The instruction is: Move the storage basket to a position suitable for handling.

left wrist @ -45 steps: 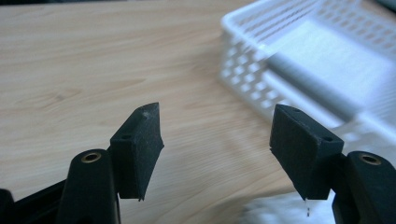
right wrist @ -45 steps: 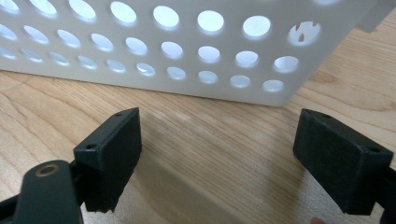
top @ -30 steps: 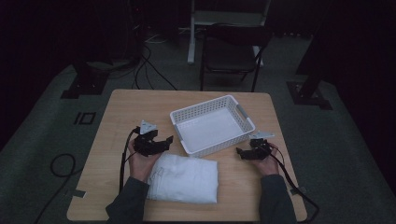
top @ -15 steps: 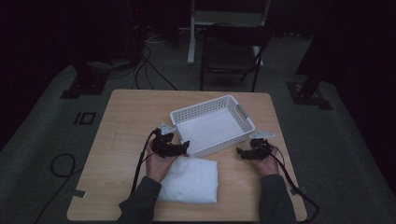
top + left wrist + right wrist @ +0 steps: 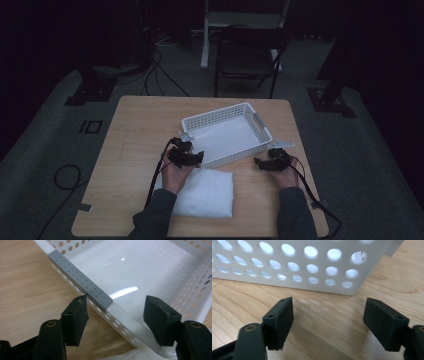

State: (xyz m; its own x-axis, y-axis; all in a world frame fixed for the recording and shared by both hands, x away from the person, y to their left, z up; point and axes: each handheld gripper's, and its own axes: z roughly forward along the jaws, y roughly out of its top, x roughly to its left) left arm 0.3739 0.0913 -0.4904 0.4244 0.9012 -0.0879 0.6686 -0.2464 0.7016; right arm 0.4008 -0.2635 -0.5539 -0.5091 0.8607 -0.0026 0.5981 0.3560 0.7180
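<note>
A: Where's the white basket [image 5: 226,134]?

B: Mid tabletop [image 5: 140,130], slightly right. A folded white cloth [image 5: 207,192] lies just in front, near edge.

A: Left hand-held gripper [image 5: 192,156]?

B: At the basket's front-left corner. Jaws straddle the rim [image 5: 120,312] by the grey grip strip [image 5: 80,281], one outside, one inside. They've just been closing, but pads aren't pressing yet.

A: Right hand-held gripper [image 5: 261,162]?

B: Low over the tabletop, just off the basket's front-right corner. Jaws apart w/ nothing between; also just been closing.

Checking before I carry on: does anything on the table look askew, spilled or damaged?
Nothing spilled or damaged. The white basket sits askew to the table edges, empty and intact; the folded white cloth lies flat.
</note>
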